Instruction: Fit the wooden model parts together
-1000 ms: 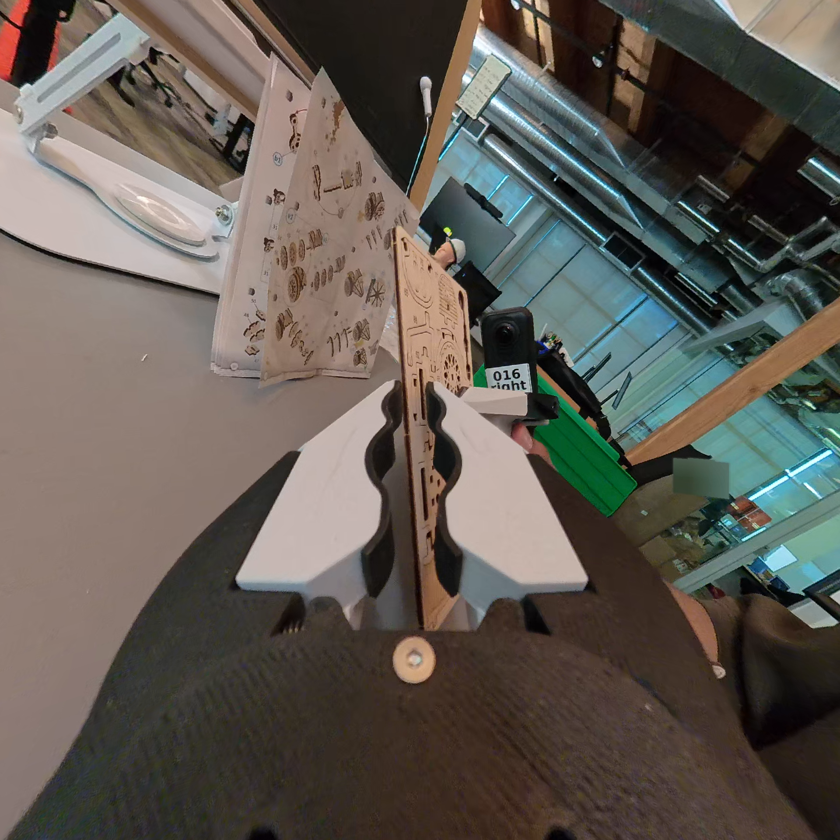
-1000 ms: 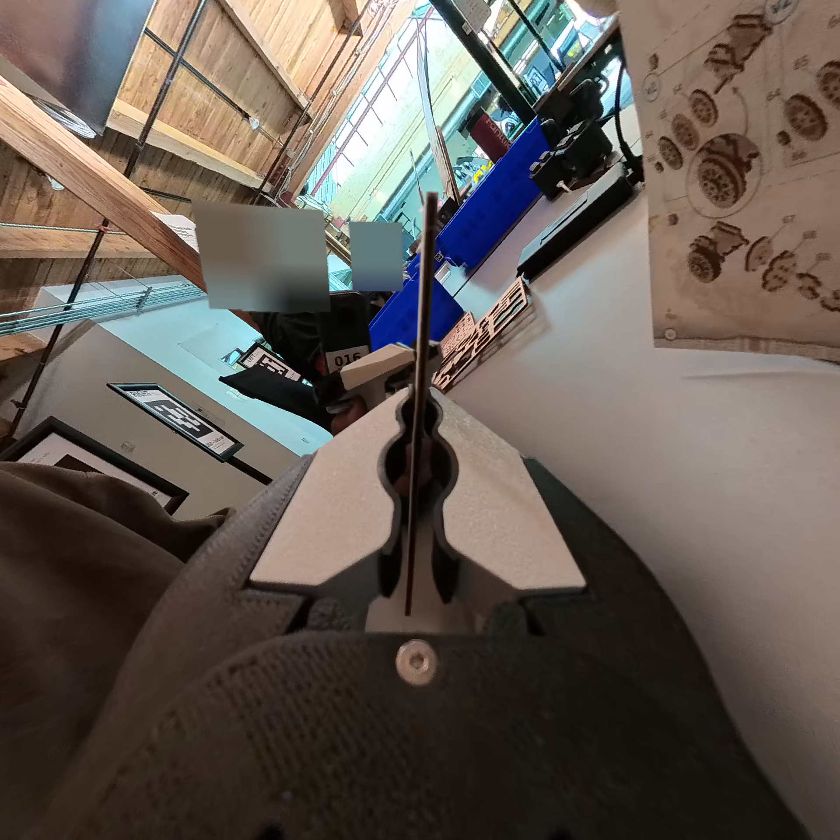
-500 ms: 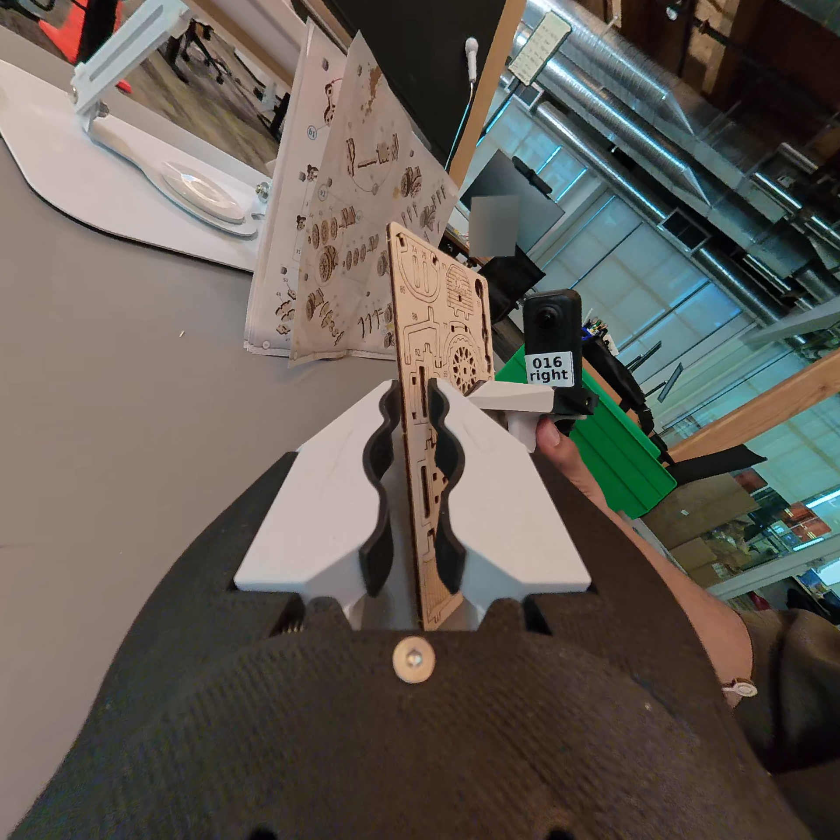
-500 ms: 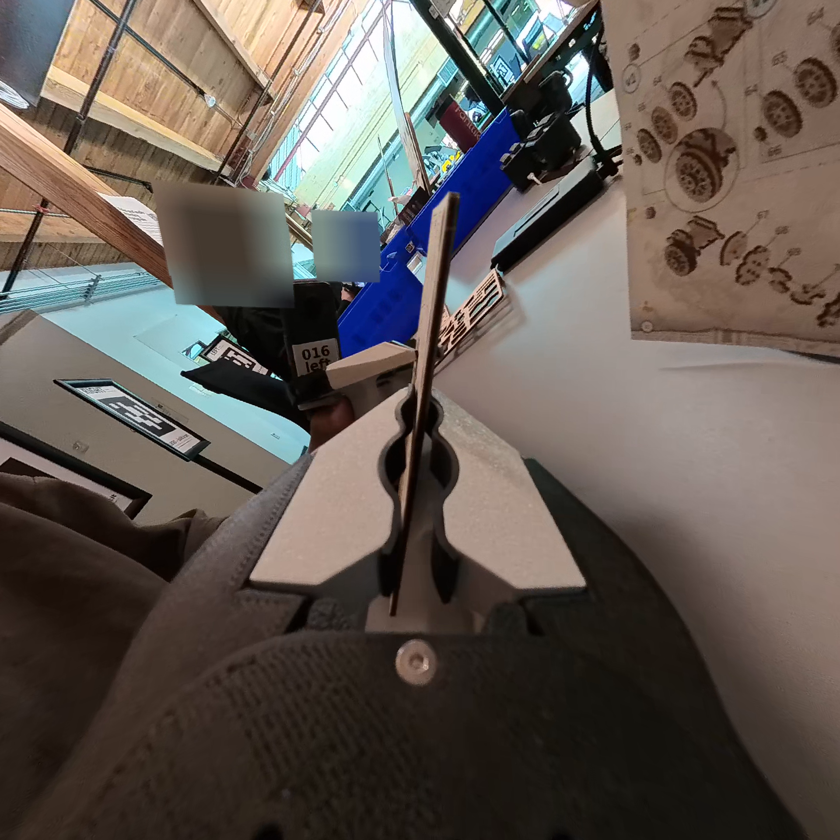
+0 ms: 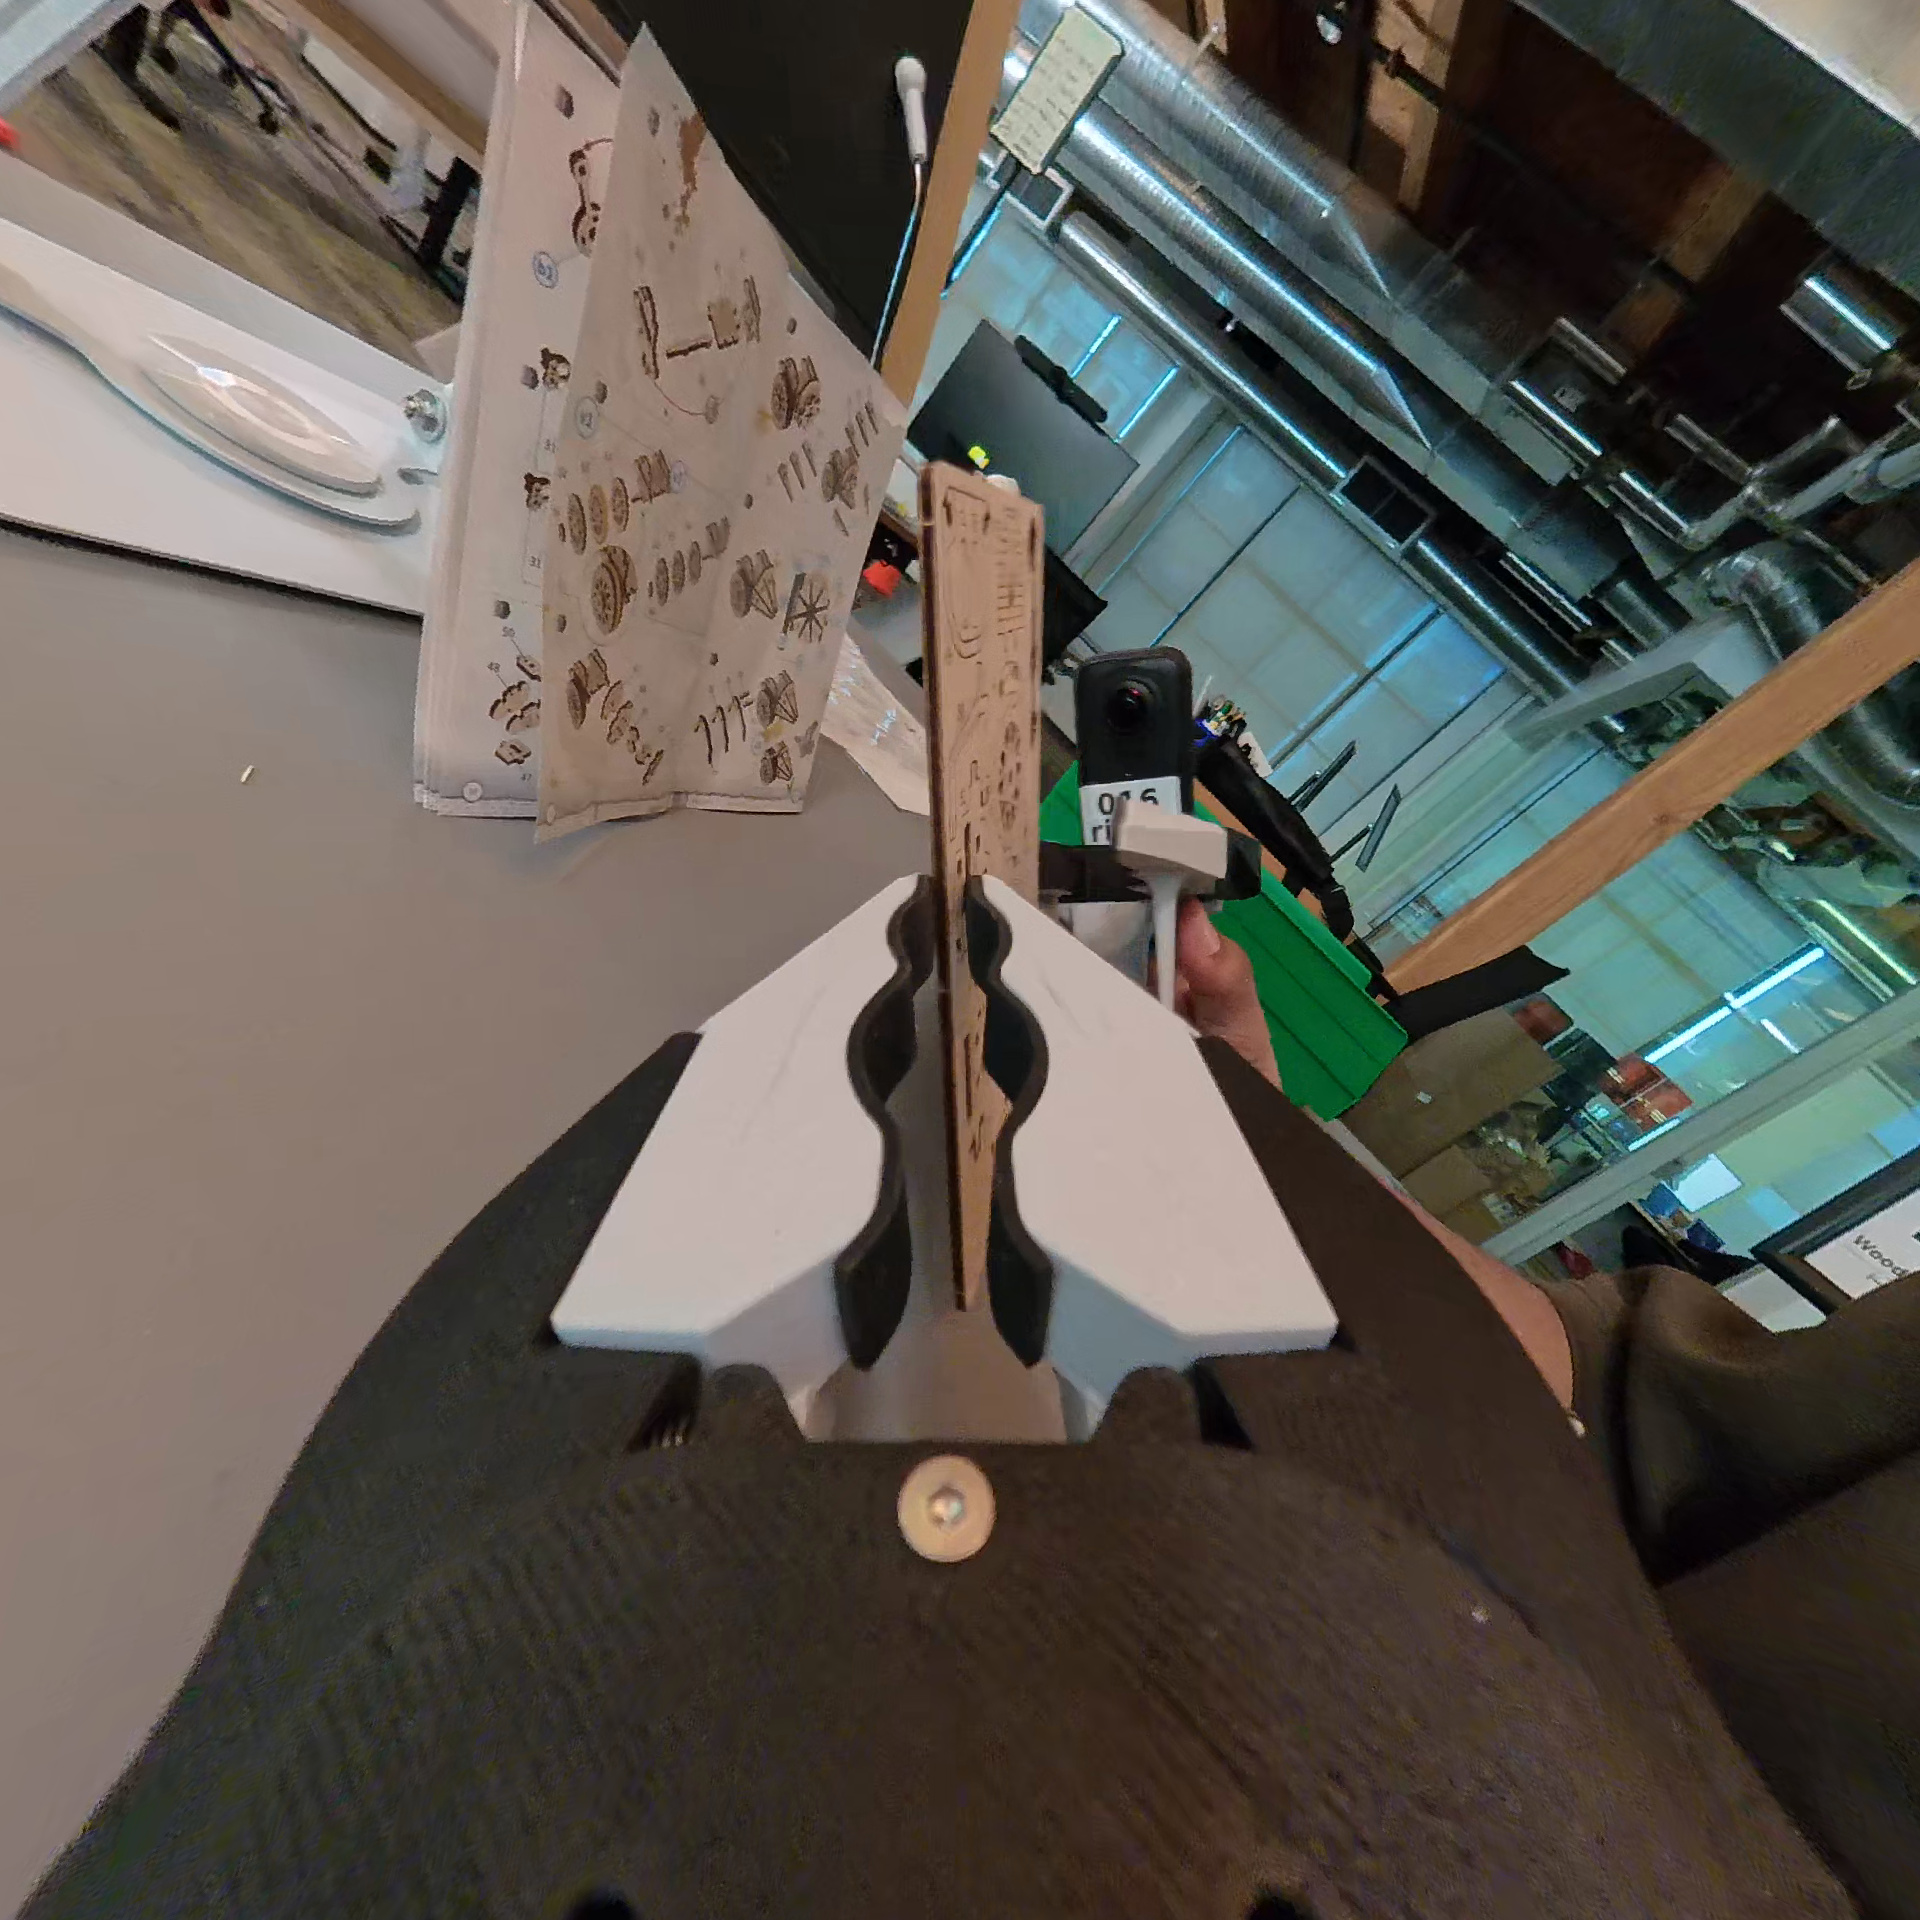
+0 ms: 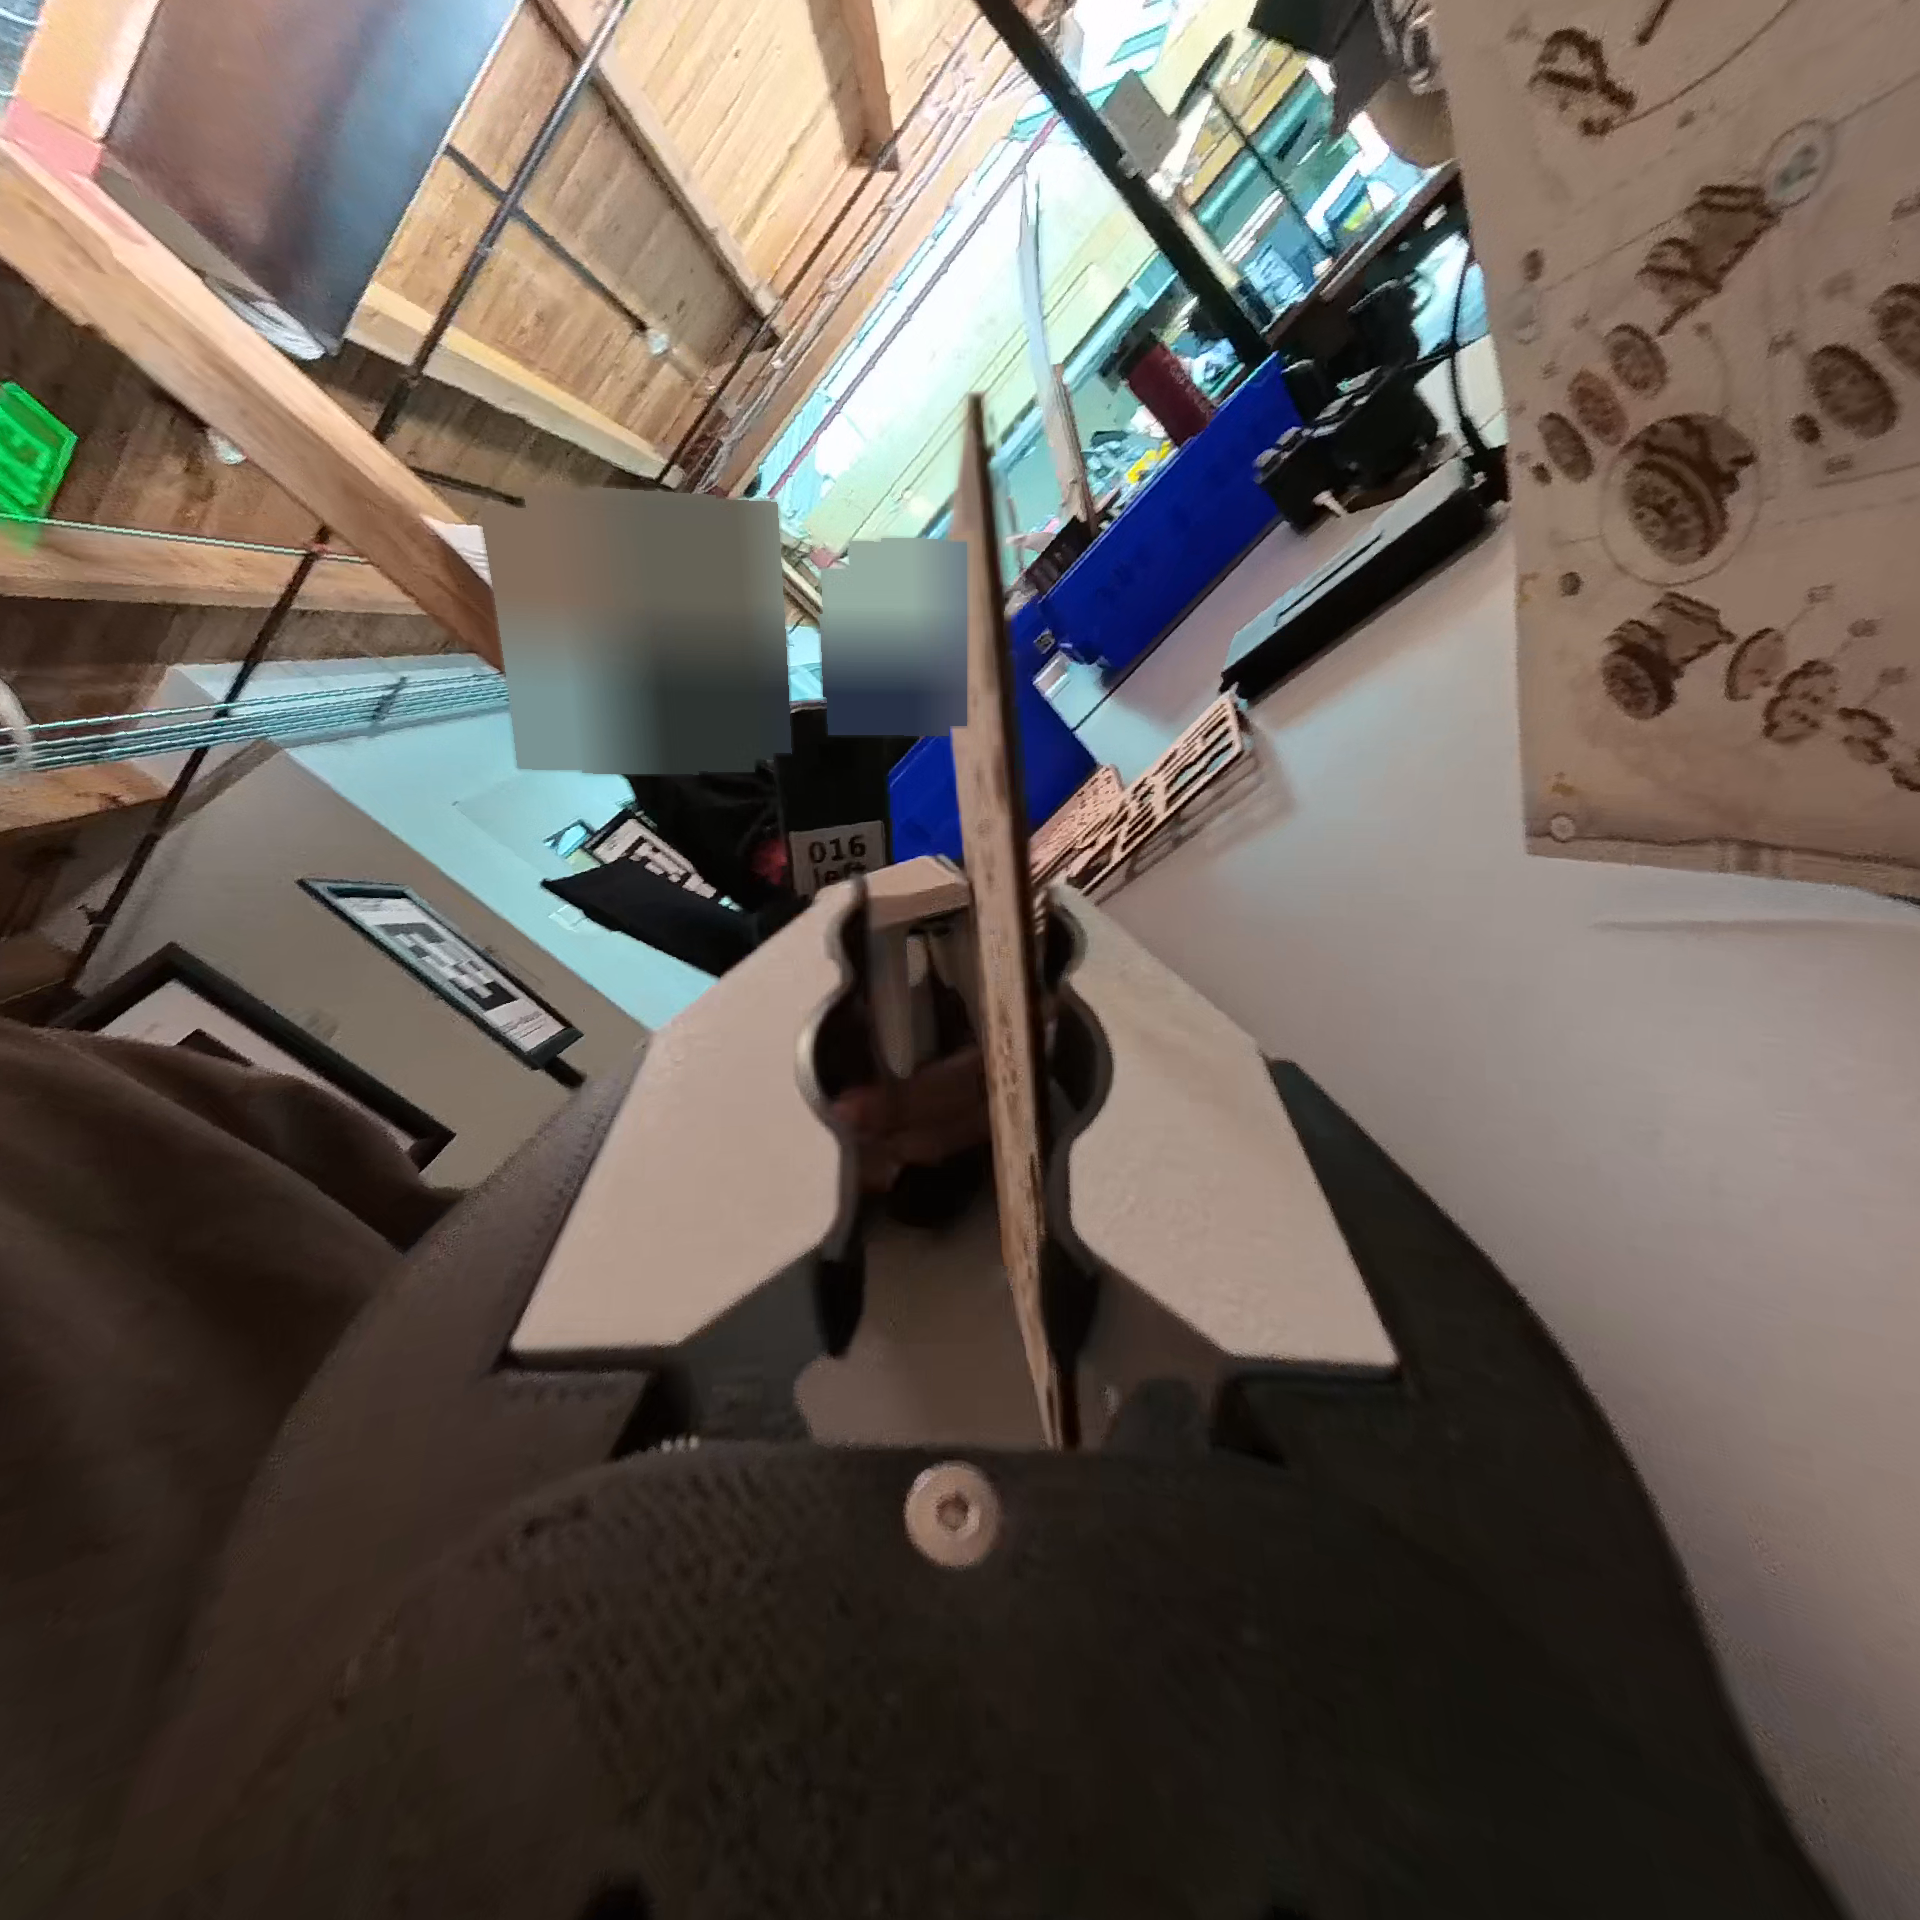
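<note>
Plywood sheet of laser-cut model parts (image 5: 982, 727), held edge-on and upright between the two grippers above a grey table (image 5: 208, 935). In the left wrist view, the left gripper (image 5: 948, 935) has its jaws drawn narrow, and the sheet stands in the slot between the black wavy pads; the right pad appears to touch it, while a thin gap shows on the left, so a firm clamp cannot be confirmed. The right gripper (image 5: 1164, 852) shows just beyond the sheet's right side, with a person's fingers (image 5: 1210, 966) at its handle and its small camera above.

In the right wrist view, the right gripper (image 6: 956, 935) has its jaws parted wide. The plywood sheet (image 6: 997, 883) leans against the inner face of the right finger (image 6: 1195, 1143), and a clear gap separates it from the left finger (image 6: 727, 1143). The left gripper's pale tip (image 6: 914, 894) is visible through that gap.

Far on the table, an instruction sheet (image 5: 707, 520) with printed part diagrams stands upright. A white magnifier lamp (image 5: 239, 416) lies at the far left. In the right wrist view, a second cut wooden sheet (image 6: 1164, 800) lies flat on the table, near a blue bin (image 6: 1143, 540).
</note>
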### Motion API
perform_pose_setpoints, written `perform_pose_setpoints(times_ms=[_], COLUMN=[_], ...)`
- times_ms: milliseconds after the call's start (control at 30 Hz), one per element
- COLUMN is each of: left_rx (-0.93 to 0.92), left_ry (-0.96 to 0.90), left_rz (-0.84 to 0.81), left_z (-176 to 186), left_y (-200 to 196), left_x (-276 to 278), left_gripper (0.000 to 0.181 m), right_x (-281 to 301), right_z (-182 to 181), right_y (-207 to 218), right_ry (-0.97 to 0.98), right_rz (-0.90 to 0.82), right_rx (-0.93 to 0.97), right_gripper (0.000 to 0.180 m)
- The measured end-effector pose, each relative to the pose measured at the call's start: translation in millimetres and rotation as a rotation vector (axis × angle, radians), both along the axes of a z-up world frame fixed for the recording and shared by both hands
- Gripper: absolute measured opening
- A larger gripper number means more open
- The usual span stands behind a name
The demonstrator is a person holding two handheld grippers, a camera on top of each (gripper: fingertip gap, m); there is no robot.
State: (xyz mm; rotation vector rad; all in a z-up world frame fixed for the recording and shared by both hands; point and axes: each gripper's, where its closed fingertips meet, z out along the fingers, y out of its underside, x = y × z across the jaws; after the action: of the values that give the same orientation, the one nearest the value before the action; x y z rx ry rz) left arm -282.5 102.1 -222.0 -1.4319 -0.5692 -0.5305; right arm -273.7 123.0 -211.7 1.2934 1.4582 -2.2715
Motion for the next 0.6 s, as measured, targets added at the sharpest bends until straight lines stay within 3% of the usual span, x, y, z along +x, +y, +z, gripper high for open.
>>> perform_pose_setpoints(times_ms=[100, 167, 267, 600], left_rx=[0.042, 0.052, 0.052, 0.061], left_ry=[-0.001, 0.0, -0.007, -0.004], left_rz=[-0.028, -0.06, -0.096, -0.072], left_z=[5, 6, 6, 7], left_y=[-2, -2, -1, -2], left_x=[3, 7, 11, 9], left_gripper=[0.0, 0.0, 0.001, 0.013], right_x=[2, 3, 6, 8], right_z=[-4, -6, -9, -12], right_y=[-6, -10, -17, -26], right_ry=[-0.032, -0.032, -0.012, -0.002], right_rz=[0.051, 0.061, 0.075, 0.084], right_rx=[0.007, 0.039, 0.1, 0.159], right_gripper=[0.052, 0.038, 0.004, 0.001])
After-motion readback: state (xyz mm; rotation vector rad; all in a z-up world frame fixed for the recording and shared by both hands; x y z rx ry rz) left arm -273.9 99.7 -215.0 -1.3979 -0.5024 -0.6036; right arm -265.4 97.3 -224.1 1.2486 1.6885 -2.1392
